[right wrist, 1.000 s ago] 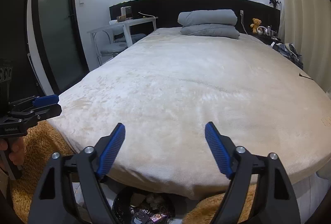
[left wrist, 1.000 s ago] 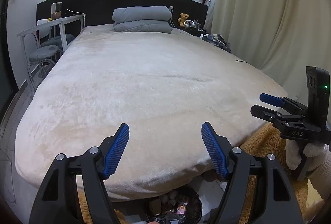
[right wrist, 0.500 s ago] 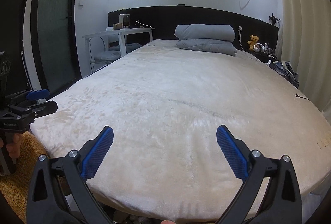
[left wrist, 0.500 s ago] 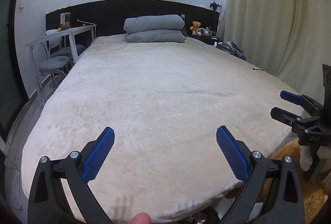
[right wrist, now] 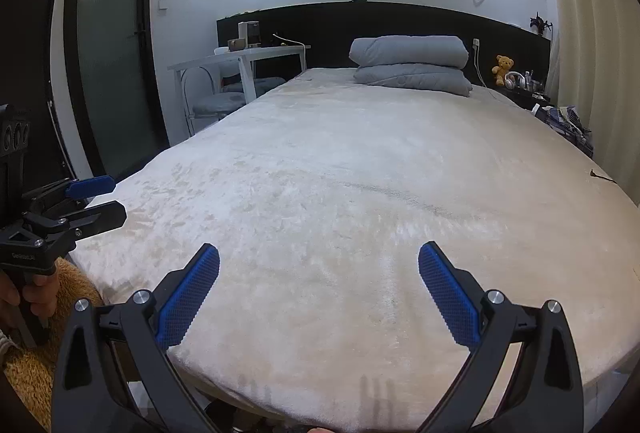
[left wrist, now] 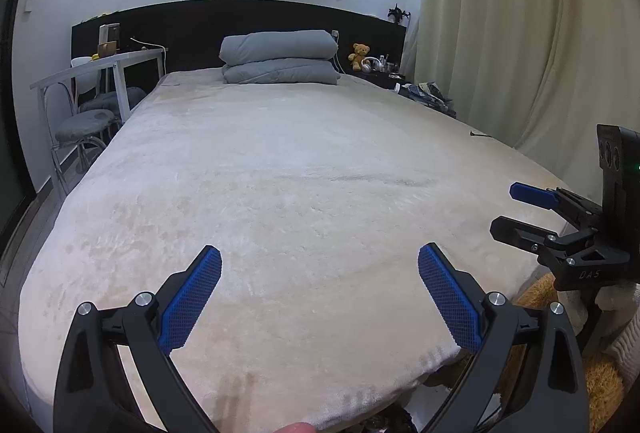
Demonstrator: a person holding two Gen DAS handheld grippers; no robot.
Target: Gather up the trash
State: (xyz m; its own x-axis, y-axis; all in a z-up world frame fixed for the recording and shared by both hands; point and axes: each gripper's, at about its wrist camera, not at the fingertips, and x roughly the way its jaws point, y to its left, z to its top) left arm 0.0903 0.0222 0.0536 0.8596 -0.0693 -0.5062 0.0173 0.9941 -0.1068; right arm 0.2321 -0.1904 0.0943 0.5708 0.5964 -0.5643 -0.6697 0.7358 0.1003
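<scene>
Left wrist view has lifted off the bin at the bed's foot; now the bed (left wrist: 280,193) fills it, so your trash drop looks done. Beyond the bed's far side, only right wrist shows the door (right wrist: 112,45). Left tool (left wrist: 319,297) and right tool (right wrist: 319,295) are spread, empty; trash below bed's foot, barely visible

bed (left wrist: 280,193): 1 | pillows (left wrist: 280,59): 2 | teddy bear (left wrist: 359,55): 1 | tongs (left wrist: 320,297): 2
</scene>
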